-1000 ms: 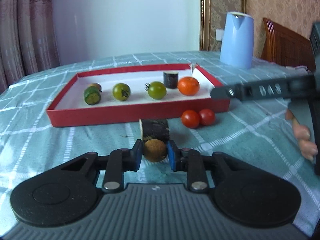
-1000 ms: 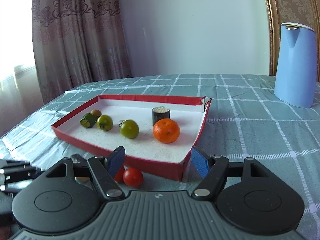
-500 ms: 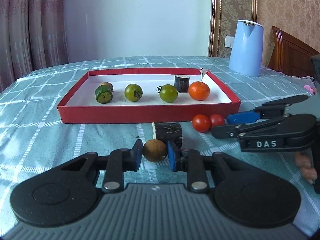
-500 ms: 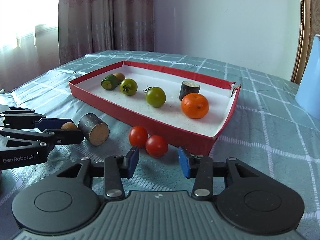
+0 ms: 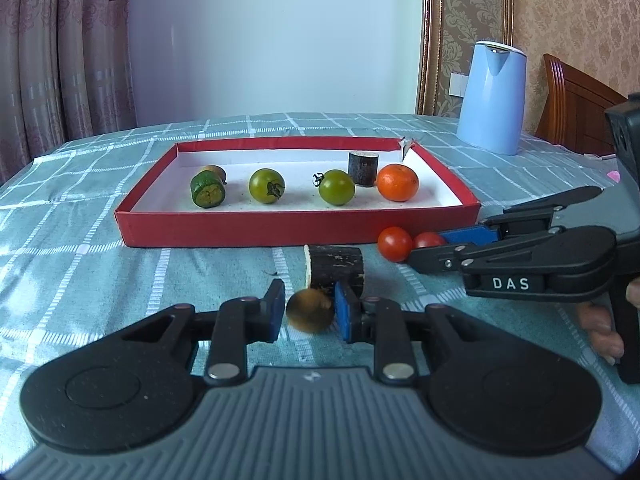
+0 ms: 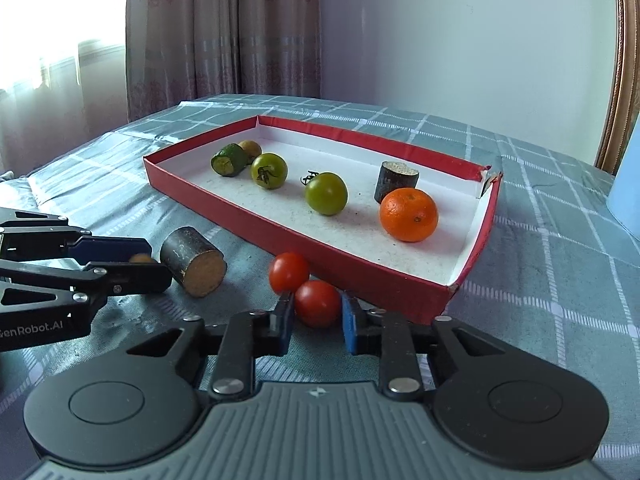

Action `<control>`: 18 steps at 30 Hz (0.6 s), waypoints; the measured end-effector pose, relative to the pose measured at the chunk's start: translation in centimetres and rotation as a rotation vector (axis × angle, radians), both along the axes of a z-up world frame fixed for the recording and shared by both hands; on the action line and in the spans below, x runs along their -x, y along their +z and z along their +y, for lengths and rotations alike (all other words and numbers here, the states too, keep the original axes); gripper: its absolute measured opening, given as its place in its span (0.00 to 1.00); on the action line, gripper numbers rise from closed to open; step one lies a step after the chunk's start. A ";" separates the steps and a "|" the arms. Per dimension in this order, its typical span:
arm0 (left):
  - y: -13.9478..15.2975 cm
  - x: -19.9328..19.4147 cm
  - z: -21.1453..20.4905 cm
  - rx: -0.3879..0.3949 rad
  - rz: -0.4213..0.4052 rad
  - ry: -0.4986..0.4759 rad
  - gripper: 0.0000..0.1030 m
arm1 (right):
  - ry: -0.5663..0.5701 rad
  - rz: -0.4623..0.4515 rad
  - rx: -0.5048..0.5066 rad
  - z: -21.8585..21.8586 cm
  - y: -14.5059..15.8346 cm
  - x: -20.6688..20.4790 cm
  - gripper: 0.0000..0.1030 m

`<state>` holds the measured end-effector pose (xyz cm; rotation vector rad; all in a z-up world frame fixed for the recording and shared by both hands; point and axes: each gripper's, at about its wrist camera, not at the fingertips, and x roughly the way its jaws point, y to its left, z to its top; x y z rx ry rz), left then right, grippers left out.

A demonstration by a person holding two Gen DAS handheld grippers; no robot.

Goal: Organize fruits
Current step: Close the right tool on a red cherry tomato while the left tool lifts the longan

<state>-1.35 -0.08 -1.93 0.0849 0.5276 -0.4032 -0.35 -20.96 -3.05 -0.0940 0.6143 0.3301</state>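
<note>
Checked tablecloth (image 6: 560, 240): right gripper (image 6: 316, 320), jaws just closed, clamps near red tomato (image 6: 317, 303); left gripper (image 5: 309, 314) pinches brown fruit (image 5: 310, 311). Red tray (image 6: 400, 280) ahead. Risk: over-squeezing bursts the tomato; lifting nudges its twin (image 6: 289, 272) rolling.

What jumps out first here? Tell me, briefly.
The red tray on the checked cloth, holding a bright orange near its right end, with two green tomatoes to its left. In front of it, the right hand-held gripper is shut on a red cherry tomato, and the left hand-held gripper clamps a small brown fruit.
</note>
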 end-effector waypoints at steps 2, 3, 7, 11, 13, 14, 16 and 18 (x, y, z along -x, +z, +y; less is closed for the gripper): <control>0.0 0.0 0.0 0.001 -0.001 0.001 0.23 | -0.003 0.000 -0.007 -0.1 0.0 0.1 0.23; 0.0 0.0 0.0 0.002 -0.001 0.001 0.23 | -0.006 -0.001 -0.008 -0.1 0.0 0.2 0.23; 0.1 0.3 0.3 0.014 -0.017 0.006 0.23 | -0.018 -0.028 -0.020 -0.4 0.3 0.7 0.23; 0.1 0.3 0.2 0.012 -0.019 0.007 0.23 | -0.030 -0.049 -0.026 -0.6 0.5 1.2 0.23; 0.2 0.4 0.3 0.013 -0.025 0.008 0.23 | -0.040 -0.062 -0.027 -0.7 0.7 1.5 0.23; 0.2 0.5 0.3 0.015 -0.032 0.008 0.23 | -0.046 -0.071 -0.029 -0.8 0.7 1.6 0.23; 0.2 0.7 0.3 0.017 -0.038 -0.004 0.22 | -0.047 -0.080 -0.032 -0.8 0.9 1.8 0.23; 0.2 0.8 0.1 0.005 -0.040 -0.007 0.18 | -0.054 -0.090 -0.032 -0.9 1.0 1.9 0.23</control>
